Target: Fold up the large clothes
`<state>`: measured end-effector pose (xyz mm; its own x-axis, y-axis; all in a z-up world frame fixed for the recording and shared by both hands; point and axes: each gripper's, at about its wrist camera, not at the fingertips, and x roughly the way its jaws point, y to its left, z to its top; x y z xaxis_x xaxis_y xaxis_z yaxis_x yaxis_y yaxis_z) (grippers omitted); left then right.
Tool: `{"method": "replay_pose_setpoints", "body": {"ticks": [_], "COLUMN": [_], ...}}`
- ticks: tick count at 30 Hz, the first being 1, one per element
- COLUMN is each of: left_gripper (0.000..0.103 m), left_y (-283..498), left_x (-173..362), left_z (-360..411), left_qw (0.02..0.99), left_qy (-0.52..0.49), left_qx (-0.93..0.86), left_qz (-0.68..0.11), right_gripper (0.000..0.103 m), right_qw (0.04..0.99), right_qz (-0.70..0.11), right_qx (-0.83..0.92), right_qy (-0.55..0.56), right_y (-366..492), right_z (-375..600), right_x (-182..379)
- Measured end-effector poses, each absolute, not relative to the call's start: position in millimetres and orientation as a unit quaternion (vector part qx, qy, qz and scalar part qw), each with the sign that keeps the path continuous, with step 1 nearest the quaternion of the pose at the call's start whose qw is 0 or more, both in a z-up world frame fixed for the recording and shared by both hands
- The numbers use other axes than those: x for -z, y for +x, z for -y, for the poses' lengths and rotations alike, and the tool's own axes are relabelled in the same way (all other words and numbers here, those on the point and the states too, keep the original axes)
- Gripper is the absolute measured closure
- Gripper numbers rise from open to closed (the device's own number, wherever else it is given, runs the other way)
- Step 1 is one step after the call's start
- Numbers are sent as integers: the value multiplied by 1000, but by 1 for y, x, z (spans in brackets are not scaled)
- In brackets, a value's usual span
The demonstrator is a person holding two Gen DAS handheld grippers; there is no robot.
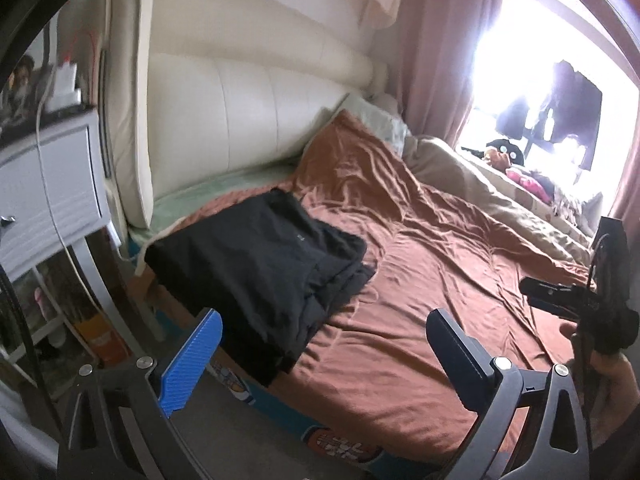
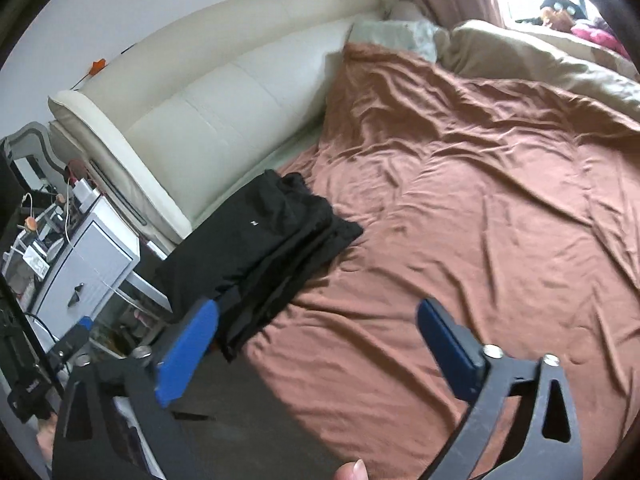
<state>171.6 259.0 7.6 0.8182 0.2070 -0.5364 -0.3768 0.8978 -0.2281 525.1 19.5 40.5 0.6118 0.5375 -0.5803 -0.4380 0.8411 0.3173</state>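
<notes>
A folded black garment (image 1: 264, 276) lies on the rust-brown bedspread (image 1: 432, 248) at the bed's left side near the headboard; it also shows in the right wrist view (image 2: 264, 248). My left gripper (image 1: 324, 320) is open and empty, held above the bed's near edge, just right of the garment's near end. My right gripper (image 2: 320, 312) is open and empty, above the bedspread (image 2: 460, 208) near the garment's near end. The right gripper's body (image 1: 592, 296) shows at the right edge of the left wrist view.
A cream padded headboard (image 1: 248, 120) stands behind the bed. A white nightstand (image 1: 52, 184) with clutter and cables sits left of the bed; it also shows in the right wrist view (image 2: 96, 264). A beige duvet (image 1: 480, 184) and pillows lie at the far right by a bright window.
</notes>
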Motion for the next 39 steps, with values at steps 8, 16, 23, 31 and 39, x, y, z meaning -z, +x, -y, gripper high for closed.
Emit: {"method": "replay_pose_setpoints", "body": {"ticks": [8,16,23,31,39], "left_gripper": [0,0,0,0,0], "left_y": [148,124,110,91,69], "left_x": [-34,-37,-30,-22,-7], "left_z": [-213,-160,-121,-76,-44], "left_qw": [950,958,960,964,969], "left_qy": [-150,-124,-111,-86,-68], "left_qx": [-136,-99,-55,-24,0], "left_qz": [-238,-241,-252,-252,-237], "right_gripper": [0,0,0,0,0], "right_qw": [916,918,927,940,951], "right_qz": [-312,-282,-264,-246,-228], "right_qx": [-242,-259,-245,-224,-191], "right_qy": [65,106,100,77,81], "right_y": [454,391,337,284,235], "right_z": [21,72,120,149,167], "right_x": [-53,-50,-44,-38,-19]}}
